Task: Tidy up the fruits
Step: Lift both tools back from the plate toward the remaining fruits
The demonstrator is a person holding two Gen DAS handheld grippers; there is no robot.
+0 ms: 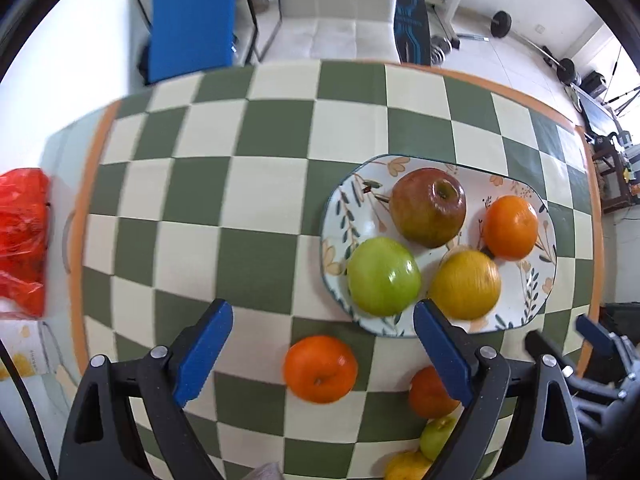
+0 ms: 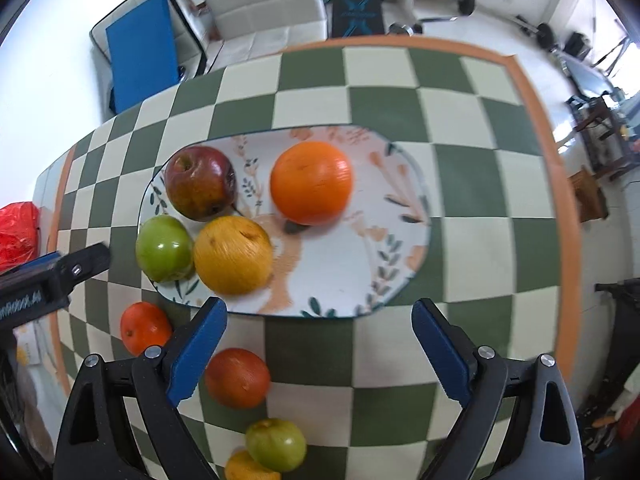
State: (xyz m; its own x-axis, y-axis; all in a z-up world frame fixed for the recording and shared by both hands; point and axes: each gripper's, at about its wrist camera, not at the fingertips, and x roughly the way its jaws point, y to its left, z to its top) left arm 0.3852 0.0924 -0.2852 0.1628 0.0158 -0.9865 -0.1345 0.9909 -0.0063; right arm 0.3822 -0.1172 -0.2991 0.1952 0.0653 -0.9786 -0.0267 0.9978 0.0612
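A floral oval plate (image 1: 344, 200) (image 2: 360, 264) on the checked cloth holds a red apple (image 1: 427, 206) (image 2: 199, 182), a green apple (image 1: 383, 276) (image 2: 164, 249), a yellow fruit (image 1: 466, 284) (image 2: 233, 254) and an orange (image 1: 511, 227) (image 2: 311, 182). Loose on the cloth near me lie an orange (image 1: 320, 369) (image 2: 145, 327), a darker orange-red fruit (image 1: 430, 394) (image 2: 237, 377), a small green apple (image 1: 437, 436) (image 2: 276, 444) and a yellow fruit (image 1: 406, 466) (image 2: 246, 468). My left gripper (image 1: 323, 318) stands open above the loose orange. My right gripper (image 2: 319, 314) is open over the plate's near rim, holding nothing.
The green-and-cream checked cloth (image 1: 260, 184) has an orange border (image 2: 536, 120). A red plastic bag (image 1: 22, 236) lies off the table's left end. A white sofa (image 1: 336, 12), a blue panel (image 1: 192, 16) and gym weights (image 1: 500, 24) stand beyond the far edge.
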